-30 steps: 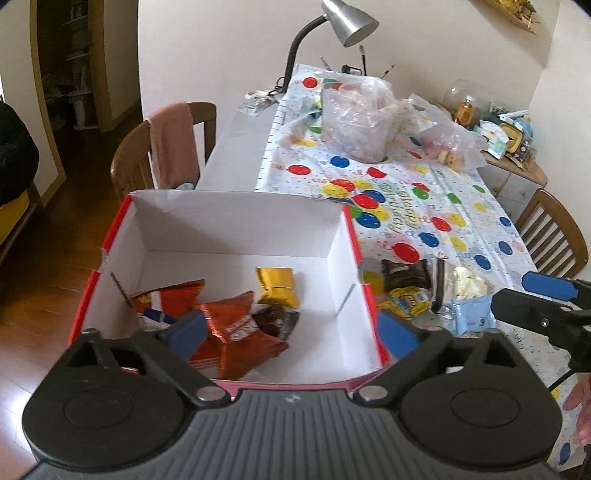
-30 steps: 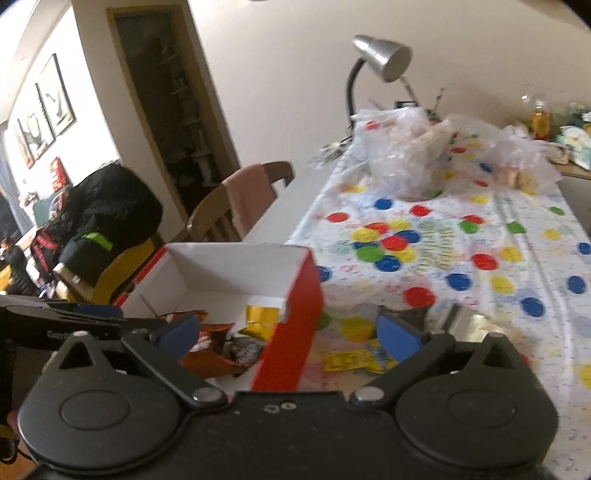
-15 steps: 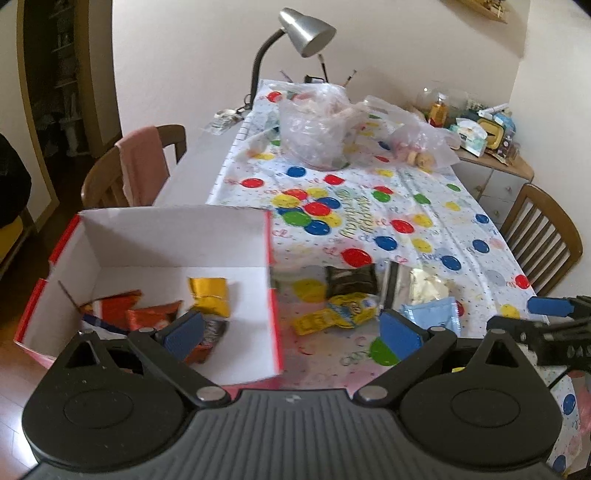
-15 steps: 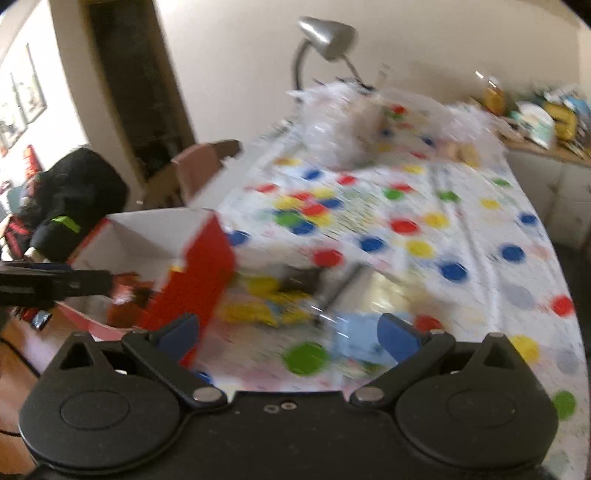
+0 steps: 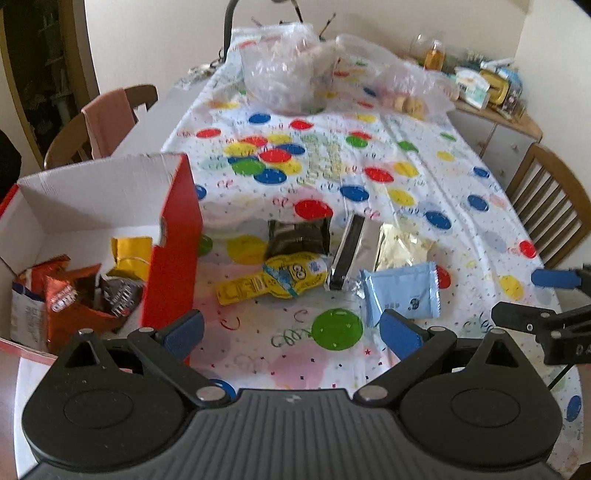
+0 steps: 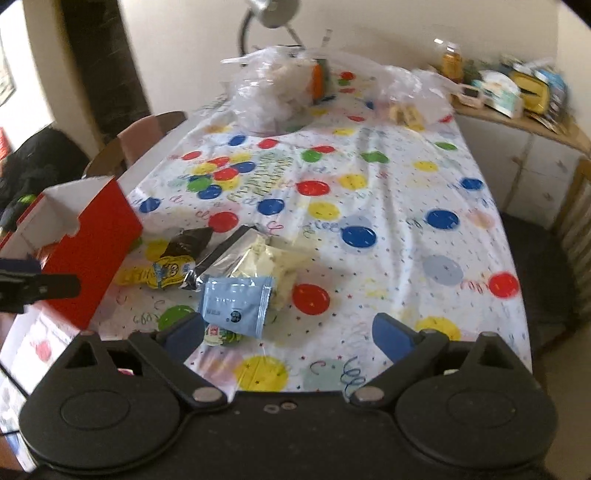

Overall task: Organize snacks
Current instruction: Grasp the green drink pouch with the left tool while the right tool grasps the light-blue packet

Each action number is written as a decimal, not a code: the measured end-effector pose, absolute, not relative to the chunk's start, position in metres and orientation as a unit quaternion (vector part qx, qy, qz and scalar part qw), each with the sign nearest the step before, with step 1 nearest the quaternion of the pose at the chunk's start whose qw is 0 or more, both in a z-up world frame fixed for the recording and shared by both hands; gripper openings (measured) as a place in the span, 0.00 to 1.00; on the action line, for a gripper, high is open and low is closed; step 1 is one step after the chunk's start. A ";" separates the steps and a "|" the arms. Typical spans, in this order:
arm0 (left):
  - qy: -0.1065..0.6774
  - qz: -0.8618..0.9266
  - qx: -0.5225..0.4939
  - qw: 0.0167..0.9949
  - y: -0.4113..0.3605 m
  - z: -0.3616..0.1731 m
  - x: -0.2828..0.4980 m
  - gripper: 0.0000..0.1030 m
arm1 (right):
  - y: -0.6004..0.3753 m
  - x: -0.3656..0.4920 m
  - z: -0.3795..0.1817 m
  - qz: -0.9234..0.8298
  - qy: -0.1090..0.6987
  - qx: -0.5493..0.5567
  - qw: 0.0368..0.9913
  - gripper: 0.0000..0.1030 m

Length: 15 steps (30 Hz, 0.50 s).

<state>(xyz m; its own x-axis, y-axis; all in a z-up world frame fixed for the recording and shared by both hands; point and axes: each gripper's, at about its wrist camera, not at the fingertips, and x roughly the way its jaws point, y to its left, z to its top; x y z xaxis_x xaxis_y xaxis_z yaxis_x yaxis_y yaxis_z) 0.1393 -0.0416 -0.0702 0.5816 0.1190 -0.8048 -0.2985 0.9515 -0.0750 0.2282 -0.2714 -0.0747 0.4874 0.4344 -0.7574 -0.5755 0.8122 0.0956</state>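
A red box with white inside stands at the table's left edge and holds several snack packets. Right of it, loose on the spotted tablecloth, lie a black packet, a yellow packet, a silver-black packet, a pale yellow packet and a light blue packet. My left gripper is open and empty, just short of these snacks. My right gripper hovers wide, its jaws closing a little, with nothing pressed between them. The light blue packet lies just ahead of its left finger.
Clear plastic bags with food sit at the far end of the table under a desk lamp. Wooden chairs stand at the left and right. A cluttered sideboard is at the back right.
Both grippers have swung right, away from over the box, and come down toward the loose snacks on the tablecloth. Nothing was picked up.
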 end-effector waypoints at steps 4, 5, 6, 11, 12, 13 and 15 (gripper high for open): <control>0.450 0.127 -0.105 0.878 -0.045 -0.078 0.142 0.98 | -0.259 0.234 -0.082 0.356 0.398 -0.134 0.835 0.94; 0.452 0.131 -0.106 0.876 -0.046 -0.080 0.142 0.98 | -0.254 0.235 -0.085 0.372 0.394 -0.149 0.828 0.92; 0.454 0.136 -0.105 0.874 -0.047 -0.081 0.142 0.98 | -0.249 0.236 -0.088 0.387 0.391 -0.164 0.819 0.90; 0.457 0.154 -0.113 0.869 -0.045 -0.083 0.139 0.98 | -0.217 0.244 -0.103 0.441 0.365 -0.236 0.785 0.72; 0.458 0.157 -0.115 0.867 -0.045 -0.083 0.138 0.98 | -0.209 0.246 -0.105 0.452 0.358 -0.253 0.777 0.70; 0.459 0.159 -0.117 0.866 -0.044 -0.084 0.137 0.98 | -0.203 0.246 -0.106 0.464 0.347 -0.266 0.770 0.70; 0.461 0.163 -0.118 0.864 -0.044 -0.084 0.135 0.98 | -0.189 0.246 -0.109 0.494 0.329 -0.294 0.750 0.68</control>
<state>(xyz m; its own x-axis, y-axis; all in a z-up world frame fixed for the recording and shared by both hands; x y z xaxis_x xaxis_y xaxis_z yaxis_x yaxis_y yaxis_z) 0.1346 -0.0444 -0.0839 0.5220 0.1730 -0.8352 -0.3904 0.9191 -0.0536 0.2464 -0.1893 -0.1093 0.2960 0.5469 -0.7832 -0.9333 0.3402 -0.1151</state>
